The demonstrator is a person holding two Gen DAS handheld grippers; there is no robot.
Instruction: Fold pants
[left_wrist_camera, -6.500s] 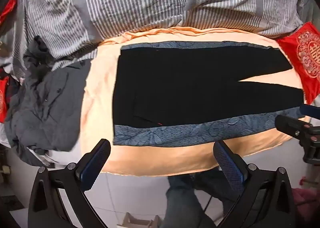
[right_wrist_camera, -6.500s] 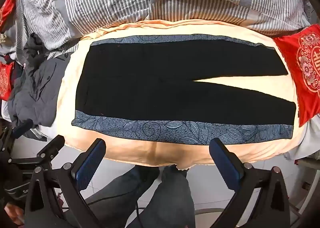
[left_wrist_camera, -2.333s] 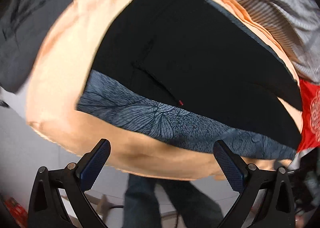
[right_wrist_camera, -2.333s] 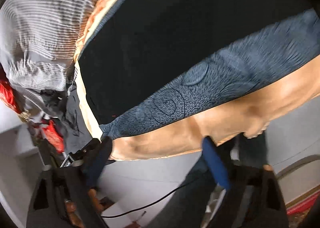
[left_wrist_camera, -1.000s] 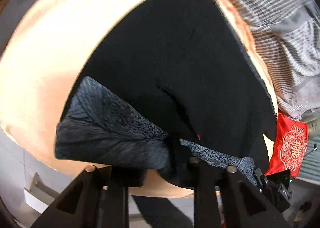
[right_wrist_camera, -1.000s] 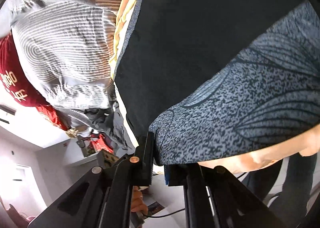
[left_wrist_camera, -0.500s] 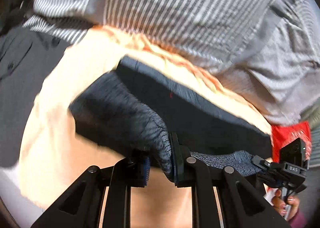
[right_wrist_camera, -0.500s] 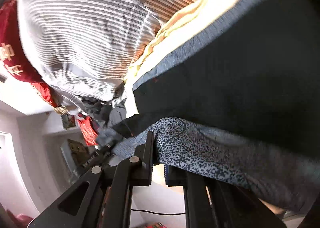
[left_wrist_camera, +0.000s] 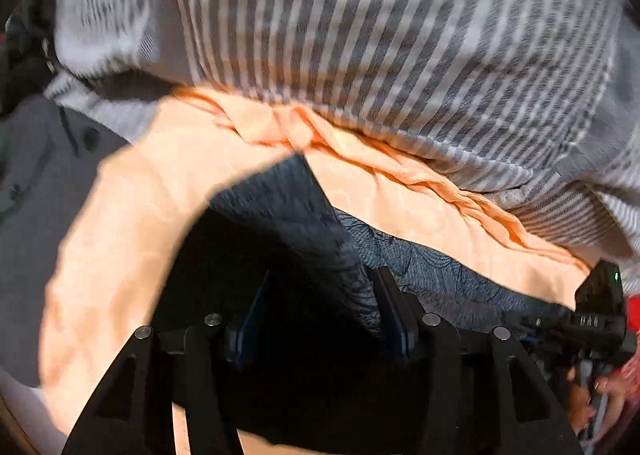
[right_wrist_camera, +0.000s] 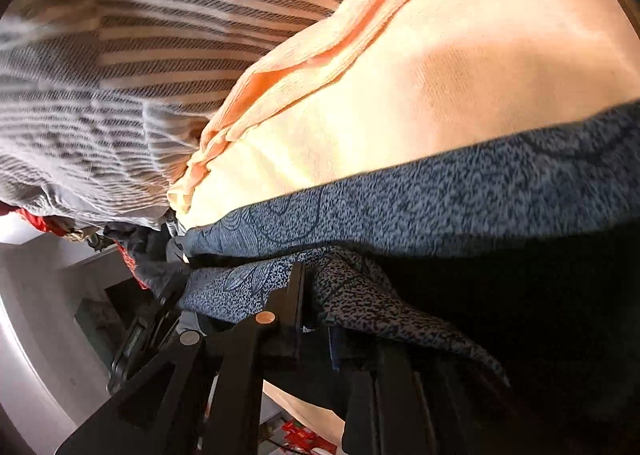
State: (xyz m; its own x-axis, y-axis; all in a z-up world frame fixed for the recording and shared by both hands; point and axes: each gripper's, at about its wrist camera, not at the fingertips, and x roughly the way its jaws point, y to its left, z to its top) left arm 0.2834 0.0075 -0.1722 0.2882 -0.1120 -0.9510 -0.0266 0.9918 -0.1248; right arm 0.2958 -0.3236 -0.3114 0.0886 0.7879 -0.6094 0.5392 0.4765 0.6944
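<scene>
The pants (left_wrist_camera: pixel 296 215) are black with blue-grey patterned side stripes and lie on a peach sheet (left_wrist_camera: pixel 120 223), with the near side folded over toward the far edge. My left gripper (left_wrist_camera: pixel 322 295) points steeply down over the folded waist end. Its jaws are opening, and the patterned fabric lies loose between them, against the right finger (left_wrist_camera: pixel 394 315). My right gripper (right_wrist_camera: pixel 316 315) is shut on the patterned edge of the pants (right_wrist_camera: pixel 440 199), low over the far stripe. It also shows in the left wrist view as the right gripper (left_wrist_camera: pixel 592 319), held by a hand (left_wrist_camera: pixel 600 415).
A grey-and-white striped duvet (left_wrist_camera: pixel 360 35) is bunched just behind the peach sheet (right_wrist_camera: pixel 440 75). A dark grey garment (left_wrist_camera: pixel 32 183) lies at the left. The left gripper's frame (right_wrist_camera: pixel 152 319) shows beyond the pants in the right wrist view, with white floor (right_wrist_camera: pixel 32 335) below.
Both grippers carried the near patterned edge across the pants toward the striped duvet. The left jaws, shut on the fabric before, have now come apart. The right jaws stay clamped.
</scene>
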